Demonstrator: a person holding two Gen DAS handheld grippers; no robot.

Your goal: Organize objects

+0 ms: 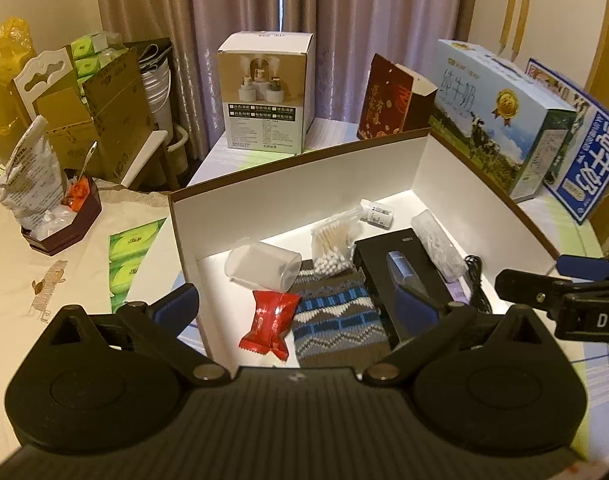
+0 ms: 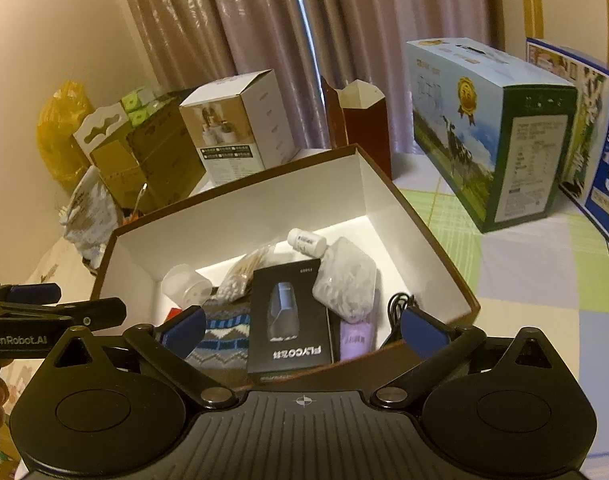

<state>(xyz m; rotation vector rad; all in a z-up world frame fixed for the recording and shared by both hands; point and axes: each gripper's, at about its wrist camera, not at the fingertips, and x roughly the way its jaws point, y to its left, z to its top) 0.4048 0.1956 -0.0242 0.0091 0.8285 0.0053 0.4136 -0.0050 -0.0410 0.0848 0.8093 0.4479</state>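
I hold both grippers over an open storage box [image 1: 296, 184], brown outside and white inside, which sits mid-frame on the surface [image 2: 524, 280]. My left gripper [image 1: 300, 308] has its jaws spread wide with nothing between them; my right gripper [image 2: 304, 328] is likewise spread and holds nothing.

Inside the box I count one red candy wrapper [image 1: 269, 323], one knitted pouch [image 1: 336, 320] in brown, blue and white, one clear plastic cup [image 1: 262, 264] on its side, one bag of cotton swabs [image 1: 332, 248], one black shaver box [image 2: 290, 320], one small white bottle [image 2: 306, 242], one bag of white pieces [image 2: 346, 280] and one black cord [image 2: 400, 306].

Only the left wrist view shows the wrapper whole; in the right wrist view just a red sliver peeks at lower left. Only the right wrist view shows a lilac item [image 2: 356, 340] beside the shaver box clearly.

Behind, at upper right, stand two milk cartons [image 1: 500, 120].
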